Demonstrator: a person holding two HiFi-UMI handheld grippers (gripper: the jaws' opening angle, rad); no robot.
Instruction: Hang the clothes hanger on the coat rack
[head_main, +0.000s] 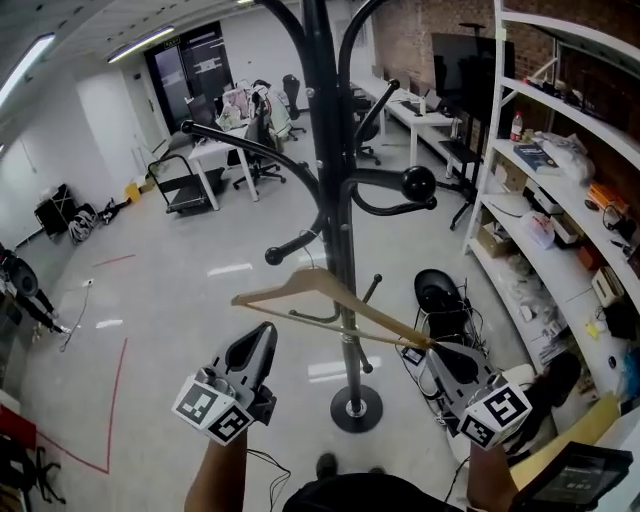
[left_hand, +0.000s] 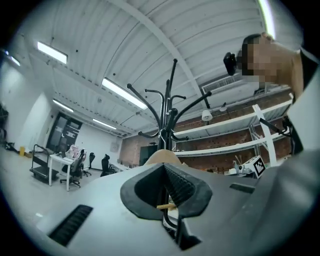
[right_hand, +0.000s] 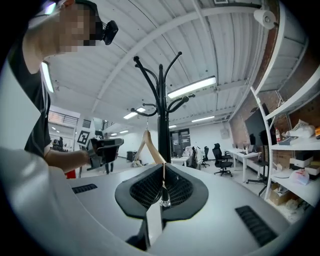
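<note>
Office floor (head_main: 180, 300): hanger (head_main: 280, 285) end clamped in R tongs (head_main: 415, 352).

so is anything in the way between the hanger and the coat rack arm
Nothing visible does. The right gripper holds the hanger by one end beside the coat rack pole, its top just under a low arm. Whether it touches that arm can't be told.

Coat rack (head_main: 335, 180) top ran off the head view's upper edge. Hanger (head_main: 300, 292) right end was buried in the right claw (head_main: 415, 352). In the left gripper view, the left claw (left_hand: 167, 192) hid most of it.
</note>
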